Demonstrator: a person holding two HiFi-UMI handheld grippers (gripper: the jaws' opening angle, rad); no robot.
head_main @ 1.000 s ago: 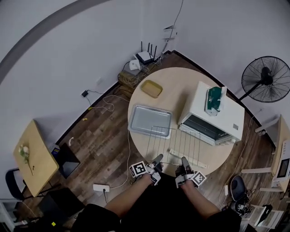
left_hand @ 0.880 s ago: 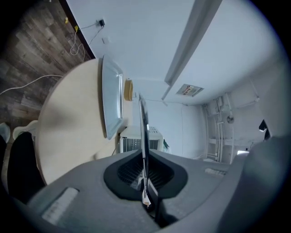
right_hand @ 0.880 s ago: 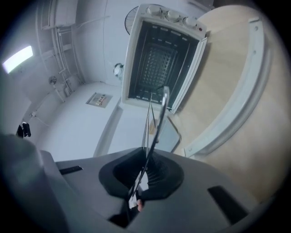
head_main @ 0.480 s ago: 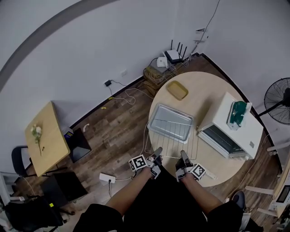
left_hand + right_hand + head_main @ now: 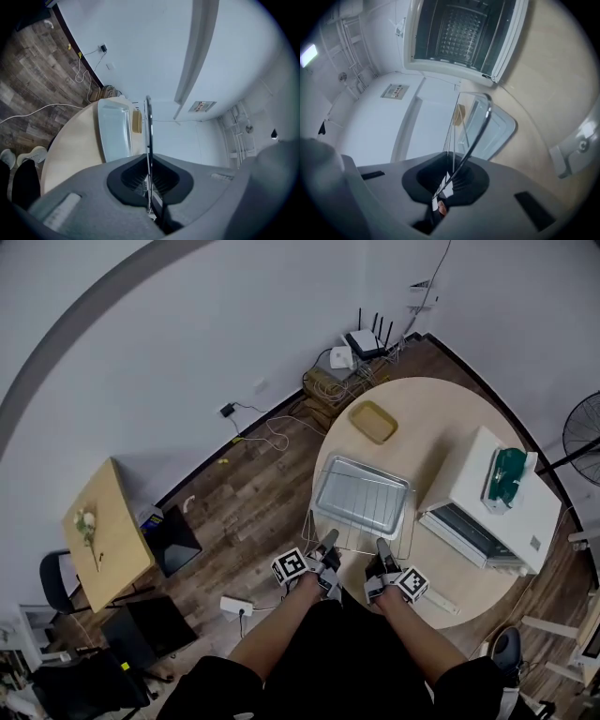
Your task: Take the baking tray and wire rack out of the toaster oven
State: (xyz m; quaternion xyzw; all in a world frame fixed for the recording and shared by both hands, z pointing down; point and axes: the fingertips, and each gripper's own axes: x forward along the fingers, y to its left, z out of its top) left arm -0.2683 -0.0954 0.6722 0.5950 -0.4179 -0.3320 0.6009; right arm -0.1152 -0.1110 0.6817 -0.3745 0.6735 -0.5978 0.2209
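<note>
Both grippers hold the wire rack (image 5: 357, 549) by its near edge, level and just above the table. My left gripper (image 5: 328, 543) is shut on the rack's left part and my right gripper (image 5: 382, 548) on its right part. The rack hangs over the silver baking tray (image 5: 349, 491), which lies on the round wooden table (image 5: 441, 427). In the left gripper view the rack (image 5: 148, 126) shows edge-on between the shut jaws (image 5: 149, 187), with the tray (image 5: 114, 131) beyond. The right gripper view shows the rack (image 5: 482, 123) clamped in its jaws (image 5: 447, 180). The white toaster oven (image 5: 487, 493) stands open and looks empty (image 5: 461, 30).
A yellow dish (image 5: 372, 421) lies at the table's far side. A green object (image 5: 506, 476) sits on top of the oven. A long metal piece (image 5: 441, 600) lies near the table's front edge. A fan (image 5: 586, 432), a side table (image 5: 103, 531) and floor cables (image 5: 272, 437) surround the table.
Both grippers carried the wire rack leftward, from in front of the open oven to over the baking tray. The head view shifted as well.
</note>
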